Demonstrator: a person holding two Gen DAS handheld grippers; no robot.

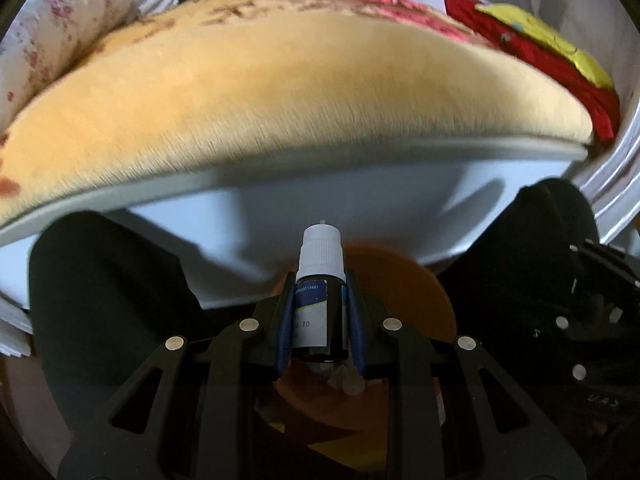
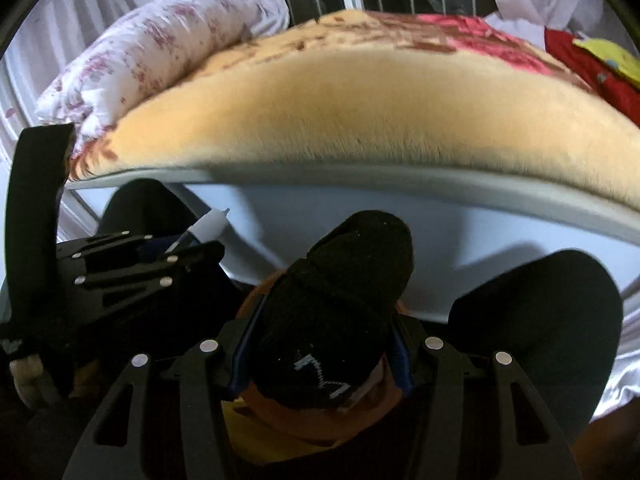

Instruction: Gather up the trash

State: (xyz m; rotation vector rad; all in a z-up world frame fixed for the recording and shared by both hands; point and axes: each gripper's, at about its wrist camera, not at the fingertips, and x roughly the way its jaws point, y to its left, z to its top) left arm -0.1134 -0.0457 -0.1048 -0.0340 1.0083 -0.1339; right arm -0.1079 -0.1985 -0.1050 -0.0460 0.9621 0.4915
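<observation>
My left gripper [image 1: 320, 316] is shut on a small dark dropper bottle [image 1: 318, 280] with a white cap and a blue-white label, held upright over an orange bin [image 1: 404, 292]. It also shows in the right wrist view [image 2: 160, 256], at the left, with the bottle's white cap [image 2: 210, 226]. My right gripper [image 2: 320, 352] is shut on a bunched black sock [image 2: 336, 312] with a small white mark, held over the same orange bin [image 2: 256, 308]. The bin's inside is mostly hidden by the grippers.
A bed with a fuzzy orange blanket [image 1: 300, 100] and a white frame [image 1: 320, 216] stands right in front. A floral pillow [image 2: 152, 52] lies on its left, red and yellow cloth [image 1: 560, 56] on its right. White curtains and a barred window are behind.
</observation>
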